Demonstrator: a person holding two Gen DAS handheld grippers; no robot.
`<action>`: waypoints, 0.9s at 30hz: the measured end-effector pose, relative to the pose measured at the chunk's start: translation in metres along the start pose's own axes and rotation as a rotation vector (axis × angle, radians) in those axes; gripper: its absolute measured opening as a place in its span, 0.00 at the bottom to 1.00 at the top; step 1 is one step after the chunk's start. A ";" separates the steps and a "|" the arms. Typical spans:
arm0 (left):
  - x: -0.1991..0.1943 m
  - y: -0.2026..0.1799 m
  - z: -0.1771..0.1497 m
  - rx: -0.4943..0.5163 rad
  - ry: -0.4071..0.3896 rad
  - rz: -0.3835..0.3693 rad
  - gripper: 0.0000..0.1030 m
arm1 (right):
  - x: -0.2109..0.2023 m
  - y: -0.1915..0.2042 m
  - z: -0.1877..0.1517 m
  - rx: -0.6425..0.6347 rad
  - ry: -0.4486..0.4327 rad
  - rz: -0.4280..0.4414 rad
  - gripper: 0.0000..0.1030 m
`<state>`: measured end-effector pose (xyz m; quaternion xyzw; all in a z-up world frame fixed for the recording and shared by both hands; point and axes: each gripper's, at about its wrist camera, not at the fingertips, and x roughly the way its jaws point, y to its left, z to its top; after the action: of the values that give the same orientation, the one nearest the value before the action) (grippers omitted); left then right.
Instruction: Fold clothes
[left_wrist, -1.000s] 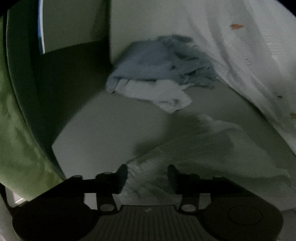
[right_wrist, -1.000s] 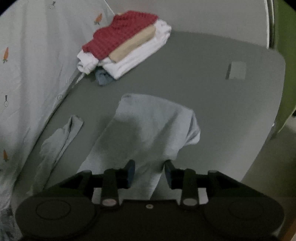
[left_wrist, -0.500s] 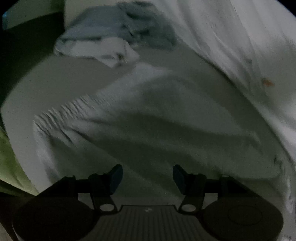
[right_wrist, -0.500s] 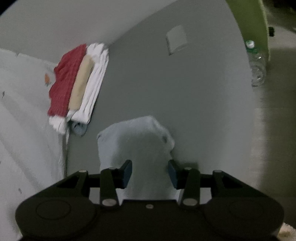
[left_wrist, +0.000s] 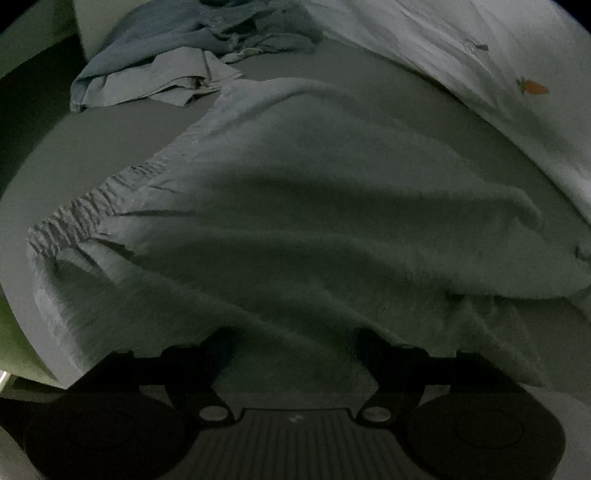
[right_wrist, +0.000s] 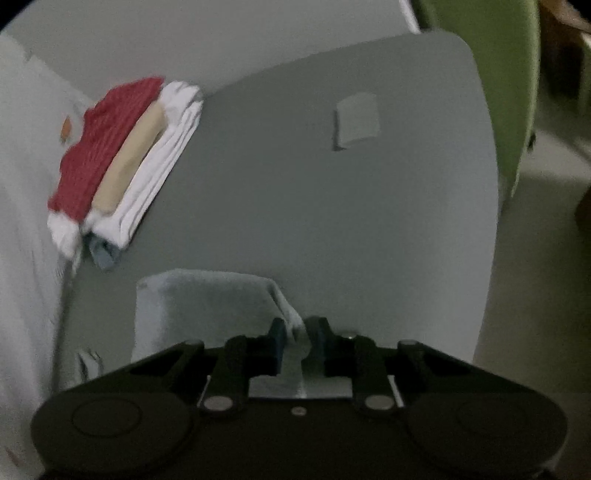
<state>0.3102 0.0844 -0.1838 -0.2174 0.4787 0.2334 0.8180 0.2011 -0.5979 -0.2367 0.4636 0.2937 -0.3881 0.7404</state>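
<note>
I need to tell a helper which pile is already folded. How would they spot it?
Look at the grey table, along its edge beside the white sheet. The folded stack lies there: white layers, a tan one, red knit on top. It is the only neat, red-topped pile.

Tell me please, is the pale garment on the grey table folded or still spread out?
Partly spread: the pale garment lies rumpled across the table, one gathered edge showing, unlike the folded stack.
</note>
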 end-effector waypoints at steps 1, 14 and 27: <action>0.001 -0.001 0.000 0.009 0.001 0.001 0.79 | 0.000 0.001 0.000 -0.026 -0.002 -0.007 0.19; 0.014 -0.022 -0.002 0.106 0.032 0.040 0.98 | -0.040 0.016 0.020 -0.143 -0.173 0.147 0.03; 0.015 -0.022 0.001 0.100 0.060 0.047 1.00 | -0.029 0.015 0.006 -0.471 -0.132 -0.170 0.25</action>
<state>0.3308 0.0700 -0.1937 -0.1717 0.5190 0.2219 0.8074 0.1988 -0.5909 -0.2039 0.2256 0.3650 -0.3994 0.8102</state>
